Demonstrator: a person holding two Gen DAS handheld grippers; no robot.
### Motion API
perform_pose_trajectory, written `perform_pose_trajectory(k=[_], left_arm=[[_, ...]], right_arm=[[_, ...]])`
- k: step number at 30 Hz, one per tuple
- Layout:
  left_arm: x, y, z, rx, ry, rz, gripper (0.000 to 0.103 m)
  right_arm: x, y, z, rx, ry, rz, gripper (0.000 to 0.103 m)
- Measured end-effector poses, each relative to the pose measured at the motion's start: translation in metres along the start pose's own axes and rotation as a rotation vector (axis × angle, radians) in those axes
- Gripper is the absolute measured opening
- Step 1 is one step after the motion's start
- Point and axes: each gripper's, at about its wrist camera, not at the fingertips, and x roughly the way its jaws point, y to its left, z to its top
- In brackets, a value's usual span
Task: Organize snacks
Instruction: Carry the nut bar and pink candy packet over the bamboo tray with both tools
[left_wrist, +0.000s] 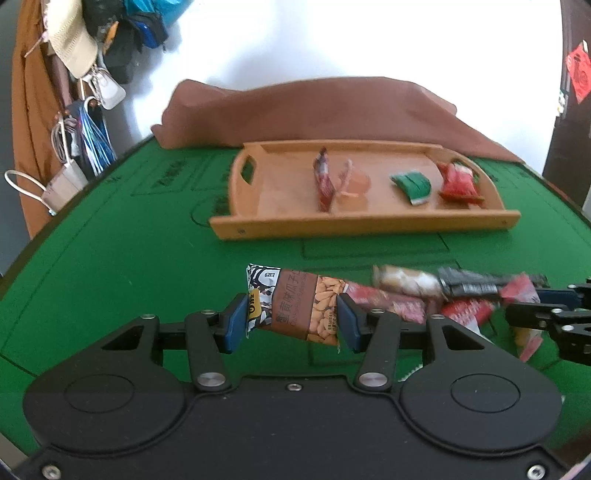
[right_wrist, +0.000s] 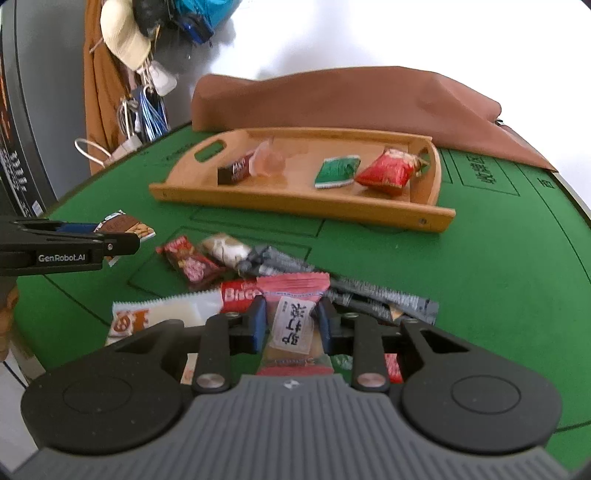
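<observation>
Four snacks already in wooden tray (right_wrist: 295, 206). Your left tongs (left_wrist: 291, 319) grip sunflower-seed packet (left_wrist: 295, 302); right tongs (right_wrist: 290, 325) clamp pink-topped packet (right_wrist: 291, 314). Pile of snacks (right_wrist: 229, 266) left on desk (right_wrist: 480, 277), near tray.

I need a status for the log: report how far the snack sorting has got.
Done: four snacks lie in the wooden tray. In hand: the left gripper holds a nut packet; the right gripper holds a pink-topped packet. Left: the loose pile on the green table.
</observation>
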Motion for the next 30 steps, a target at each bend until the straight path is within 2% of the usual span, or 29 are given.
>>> perform_pose_trajectory(k=[6, 15, 19, 30], left_arm=[[-0.003, 0.007, 0.019, -0.017, -0.035, 0.008, 0.049], [0.010, 0.004, 0.046, -0.032, -0.038, -0.025, 0.049], [0.021, 0.003, 0.062, -0.048, -0.038, -0.043, 0.049], [0.077, 0.006, 0.109, -0.059, 0.005, -0.017, 0.049]], right_arm=[[0.001, -0.009, 0.015, 0.042, -0.021, 0.009, 0.032], [0.013, -0.016, 0.050, 0.099, -0.029, 0.070, 0.031], [0.024, -0.017, 0.070, 0.122, -0.024, 0.088, 0.031], [0.078, -0.023, 0.128, 0.153, 0.032, 0.044, 0.031]])
